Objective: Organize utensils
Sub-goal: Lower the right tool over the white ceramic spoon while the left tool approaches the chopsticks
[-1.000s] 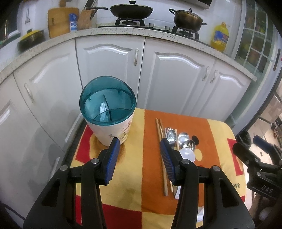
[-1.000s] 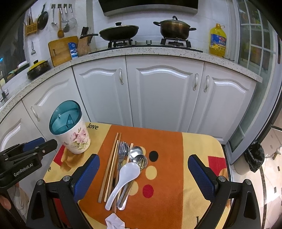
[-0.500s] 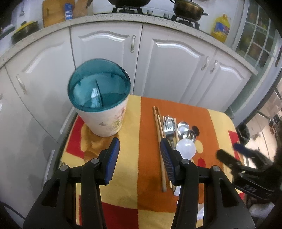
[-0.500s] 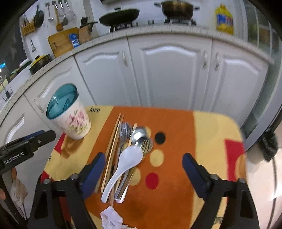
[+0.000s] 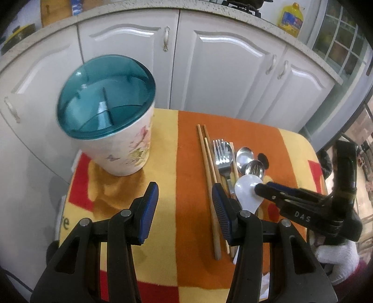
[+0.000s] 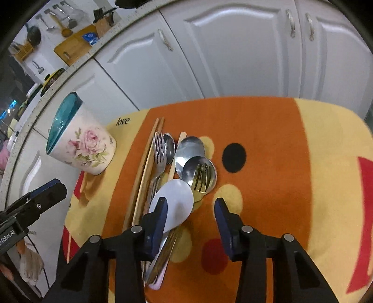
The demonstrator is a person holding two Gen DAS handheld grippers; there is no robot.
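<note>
An orange and yellow cloth [image 6: 268,144] is covering a small table in front of white kitchen cabinets [image 5: 223,77]. Chopsticks [image 5: 207,163], forks, spoons and a white spoon [image 6: 174,202] are lying beside a floral holder [image 5: 121,149]. Both the left gripper [image 5: 184,209] and right gripper [image 6: 190,223] are hanging spread, empty. Handles are hiding beneath the right one.

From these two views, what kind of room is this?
Most likely a home kitchen. White base cabinets run under a speckled countertop, a yellow oil bottle stands on it, and a wooden cutting board and hanging cooking tools line the wall.
</note>
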